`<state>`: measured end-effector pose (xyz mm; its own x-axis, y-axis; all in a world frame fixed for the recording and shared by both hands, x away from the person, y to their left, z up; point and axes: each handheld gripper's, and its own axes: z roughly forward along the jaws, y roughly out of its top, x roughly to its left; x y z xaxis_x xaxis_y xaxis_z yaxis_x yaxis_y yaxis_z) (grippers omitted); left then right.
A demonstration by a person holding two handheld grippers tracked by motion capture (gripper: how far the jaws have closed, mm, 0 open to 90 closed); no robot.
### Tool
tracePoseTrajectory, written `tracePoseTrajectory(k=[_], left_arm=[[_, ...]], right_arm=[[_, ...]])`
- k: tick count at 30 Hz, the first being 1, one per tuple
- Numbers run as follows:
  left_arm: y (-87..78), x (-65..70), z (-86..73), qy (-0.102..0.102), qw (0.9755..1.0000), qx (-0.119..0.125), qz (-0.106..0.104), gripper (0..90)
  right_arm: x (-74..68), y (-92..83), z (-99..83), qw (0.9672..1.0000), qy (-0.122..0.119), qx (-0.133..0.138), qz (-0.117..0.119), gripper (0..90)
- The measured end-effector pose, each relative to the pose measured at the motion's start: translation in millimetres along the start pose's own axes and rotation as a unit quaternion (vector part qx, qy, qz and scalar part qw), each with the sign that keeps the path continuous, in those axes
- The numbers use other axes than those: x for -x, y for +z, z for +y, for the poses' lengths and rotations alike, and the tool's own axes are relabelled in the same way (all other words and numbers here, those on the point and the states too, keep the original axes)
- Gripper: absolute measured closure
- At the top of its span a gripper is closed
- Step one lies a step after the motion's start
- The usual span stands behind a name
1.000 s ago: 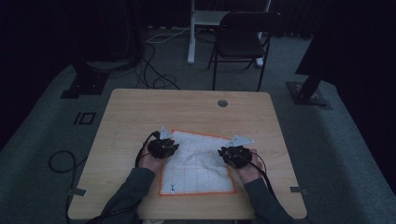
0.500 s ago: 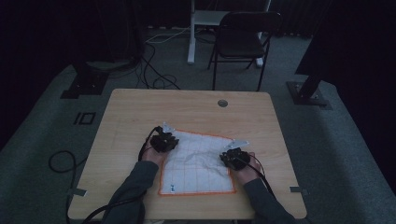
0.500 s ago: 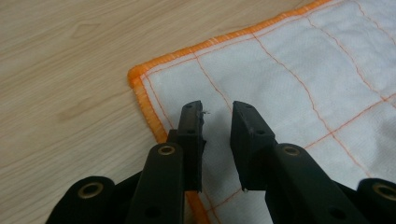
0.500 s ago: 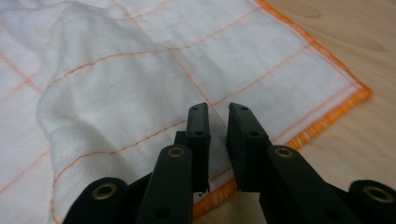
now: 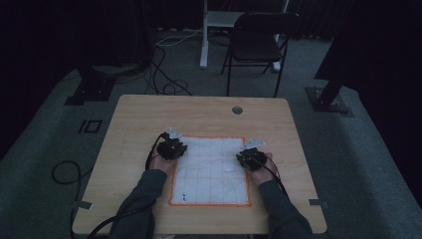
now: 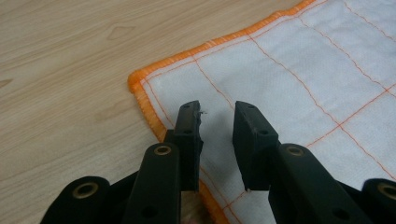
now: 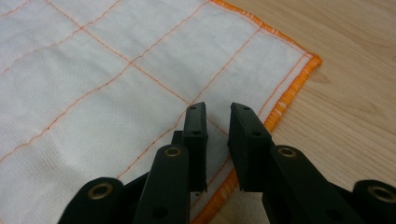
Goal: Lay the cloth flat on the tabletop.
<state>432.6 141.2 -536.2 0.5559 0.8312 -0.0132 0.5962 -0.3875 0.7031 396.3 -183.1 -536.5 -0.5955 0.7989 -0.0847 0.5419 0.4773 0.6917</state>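
The table (image 5: 149, 119) carries my white cloth (image 5: 211, 164), spread flat near its front edge. My left gripper (image 6: 217, 116) has just been opening, jaws parted and empty over one far corner; my right gripper (image 7: 217, 116) hangs likewise unclenched. Pinching too shallow, I'd judge, snags only the orange hem (image 7: 285, 102).

A dim recording studio or lab: the lone wooden surface (image 5: 149, 119) stands on grey carpet (image 5: 45, 144), with loose cables (image 5: 164, 74) and a folding chair (image 5: 259, 45) beyond it, black stand feet (image 5: 92, 89) at either side, dark curtains behind.
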Motion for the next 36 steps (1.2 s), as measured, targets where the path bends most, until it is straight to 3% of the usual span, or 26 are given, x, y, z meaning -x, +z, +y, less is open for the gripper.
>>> tracePoseTrajectory(k=[9,15,17,23,31,36], left_arm=[[-10.3,-1.8,-3.1,-0.019,0.9995,0.023,0.003,66.2],[-34.0,7.1,-8.1,-0.011,0.999,0.044,-0.007,64.3],[-34.0,7.1,-8.1,-0.011,0.999,0.044,-0.007,63.7],[-54.0,15.0,-23.2,-0.022,0.9979,0.059,-0.013,59.0],[-54.1,18.5,-37.2,-0.025,0.9983,0.046,-0.025,53.7],[-49.4,15.9,-44.4,-0.038,0.9985,0.035,-0.021,52.5]], right_arm=[[-0.8,-3.7,-1.7,0.9999,0.004,0.013,-0.01,69.6],[-2.1,-18.6,-3.9,0.9995,0.009,0.03,-0.009,66.2],[-2.6,-21.8,-4.8,0.9994,0.012,0.031,-0.008,66.2],[-5.7,-36.7,-14.4,0.9991,0.019,0.038,0.001,61.9],[-3.5,-38.5,-25.8,0.9987,0.038,0.034,0.007,59.6],[-3.5,-38.9,-26.8,0.9985,0.042,0.035,0.006,58.7]])
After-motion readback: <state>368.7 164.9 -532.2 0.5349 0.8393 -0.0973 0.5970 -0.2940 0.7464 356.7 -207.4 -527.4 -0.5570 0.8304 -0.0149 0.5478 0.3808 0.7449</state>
